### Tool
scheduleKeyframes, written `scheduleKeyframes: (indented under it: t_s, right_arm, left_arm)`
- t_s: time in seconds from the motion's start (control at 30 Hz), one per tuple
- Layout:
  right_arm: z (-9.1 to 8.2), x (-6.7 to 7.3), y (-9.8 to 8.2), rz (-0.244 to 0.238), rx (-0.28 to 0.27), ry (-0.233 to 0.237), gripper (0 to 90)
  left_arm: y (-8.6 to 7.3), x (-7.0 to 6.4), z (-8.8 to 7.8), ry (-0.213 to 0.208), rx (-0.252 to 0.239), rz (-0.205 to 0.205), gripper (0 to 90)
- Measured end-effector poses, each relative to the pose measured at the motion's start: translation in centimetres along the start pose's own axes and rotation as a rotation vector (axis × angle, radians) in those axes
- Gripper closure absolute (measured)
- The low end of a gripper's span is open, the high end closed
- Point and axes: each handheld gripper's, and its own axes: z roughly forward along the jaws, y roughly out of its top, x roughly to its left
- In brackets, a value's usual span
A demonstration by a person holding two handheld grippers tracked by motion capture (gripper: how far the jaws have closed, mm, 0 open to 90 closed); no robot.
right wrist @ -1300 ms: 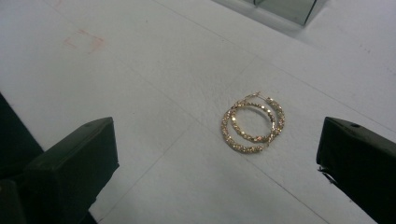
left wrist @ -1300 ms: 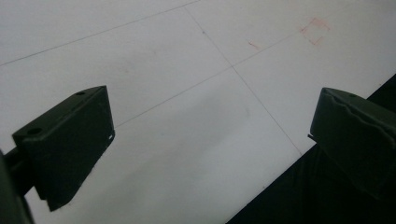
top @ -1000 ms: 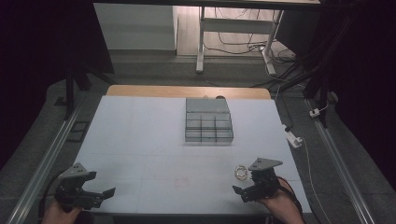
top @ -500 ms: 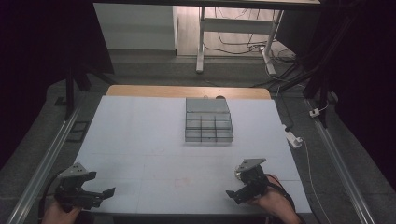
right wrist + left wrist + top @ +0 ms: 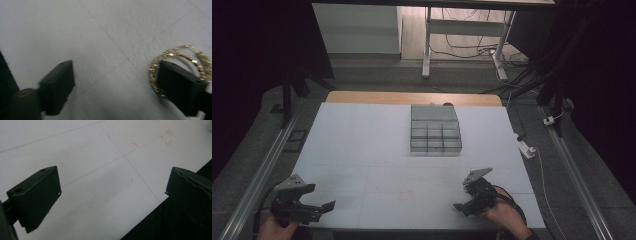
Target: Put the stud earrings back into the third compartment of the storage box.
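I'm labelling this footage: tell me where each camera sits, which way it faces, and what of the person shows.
High view: fixed above the near edge, looking forward and down on the white table and grey compartment tray; both hands show, with the left gripper and right gripper.
Left gripper view: rides that gripper, looking along its wide-apart jaws at bare table and its edge.
Right gripper view: looks down between its jaws at the table; a gold chain lies around the right-hand jaw's tip.
Shared: all three show the white tabletop.

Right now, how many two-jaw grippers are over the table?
2. The left gripper is at the table's near left corner; the right gripper is near the front right edge, beside a gold chain.
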Motion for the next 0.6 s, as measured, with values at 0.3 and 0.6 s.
scheduleKeyframes:
  t_s: [0.3,0.6]
  right_arm:
    - [-0.6,-1.4,0.4,0.006,0.026,-0.073,74.3]
    - [-0.4,-1.5,0.8,-0.018,0.051,-0.065,87.5]
  left_arm:
    - [0.0,0.0,0.0,-0.001,0.004,-0.001,0.0]
    - [0.0,0.1,0.0,-0.001,0.002,-0.007,0.0]
